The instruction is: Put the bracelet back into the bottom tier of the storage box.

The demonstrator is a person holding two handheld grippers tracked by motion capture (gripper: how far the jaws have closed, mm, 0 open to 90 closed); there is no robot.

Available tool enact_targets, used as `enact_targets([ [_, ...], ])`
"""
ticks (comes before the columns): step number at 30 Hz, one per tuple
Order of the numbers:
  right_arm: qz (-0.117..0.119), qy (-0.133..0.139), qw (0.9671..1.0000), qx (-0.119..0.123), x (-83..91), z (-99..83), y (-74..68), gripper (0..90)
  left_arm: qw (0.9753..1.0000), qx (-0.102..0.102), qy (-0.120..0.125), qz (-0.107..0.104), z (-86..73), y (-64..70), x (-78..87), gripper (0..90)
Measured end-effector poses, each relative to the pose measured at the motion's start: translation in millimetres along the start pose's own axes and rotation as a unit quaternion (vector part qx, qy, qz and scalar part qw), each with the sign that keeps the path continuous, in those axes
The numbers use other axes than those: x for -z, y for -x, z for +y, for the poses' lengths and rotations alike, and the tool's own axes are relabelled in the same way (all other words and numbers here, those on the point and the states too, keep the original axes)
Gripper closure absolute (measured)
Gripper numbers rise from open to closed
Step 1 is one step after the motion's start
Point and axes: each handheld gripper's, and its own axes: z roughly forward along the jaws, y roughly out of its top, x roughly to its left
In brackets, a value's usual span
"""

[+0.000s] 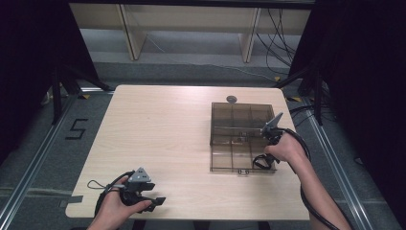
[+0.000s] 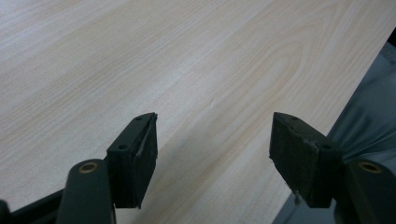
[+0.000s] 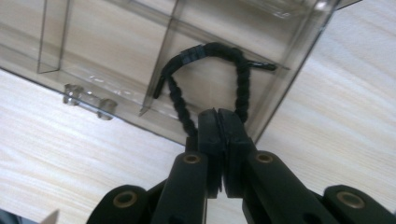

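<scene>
Pale wood table (image 1: 163, 143), dark curtains either side. Smoky clear box (image 1: 242, 136) at right, compartments' small contents too blurred to tell. Left gripper (image 2: 212, 156) near front edge, jaws wide apart on nothing. Right gripper (image 3: 218, 122) clamped on black braided cord (image 3: 205, 53), loop arching over box's near corner compartment, lower part hidden behind jaws.

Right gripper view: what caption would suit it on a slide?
Right gripper pinching a black braided cord loop over a corner compartment of a clear divided box.
</scene>
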Motion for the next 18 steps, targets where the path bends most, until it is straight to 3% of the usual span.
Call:
enact_targets([
  [1, 0.002, -0.002, 1.0, -0.004, -0.4, 0.3, -1.4, 89.0, 1.0, 0.0, 0.0, 0.0, 0.0, -0.1, -0.1, 32.5],
  [2, 0.0, -0.003, 1.0, 0.009, -2.6, -0.7, -0.3, 89.0, 1.0, 0.0, 0.0, 0.0, 0.0, -0.1, 0.0, 32.4],
  [3, 0.004, -0.008, 0.9999, -0.006, -1.9, -0.4, -3.1, 89.0, 1.0, 0.0, 0.0, 0.0, 0.0, -0.1, 0.0, 32.4],
  [6, 0.009, -0.014, 0.9998, 0.013, -5.5, -0.7, 0.0, 89.1, 1.0, 0.0, -0.002, -0.002, -0.1, -0.2, 0.3, 32.4],
  [8, 0.007, 0.0, 0.9999, 0.007, -10.3, -2.7, -0.3, 89.2, 1.0, -0.001, -0.002, -0.002, -0.1, -0.3, 0.3, 32.4],
  [10, 0.014, -0.024, 0.9996, -0.004, -8.4, -1.7, 0.6, 89.3, 1.0, -0.001, -0.002, -0.002, 0.0, -0.2, 0.4, 32.4],
  [13, 0.013, -0.025, 0.9994, -0.022, -10.3, -1.3, -0.6, 89.6, 1.0, -0.001, -0.001, -0.002, -0.1, -0.3, 0.5, 32.4],
  [14, 0.009, -0.012, 0.9998, -0.011, -12.0, -1.5, 1.2, 89.8, 1.0, -0.001, -0.001, -0.002, -0.1, -0.4, 0.5, 32.4],
  [16, 0.011, -0.017, 0.9998, 0.001, -13.1, -1.5, 3.7, 90.0, 1.0, 0.0, -0.001, -0.002, -0.2, -0.3, 0.5, 32.4],
  [18, 0.01, -0.01, 0.9999, -0.001, -15.7, -2.0, 3.5, 90.0, 1.0, 0.005, 0.004, -0.002, -0.3, 0.6, 0.0, 32.5],
])
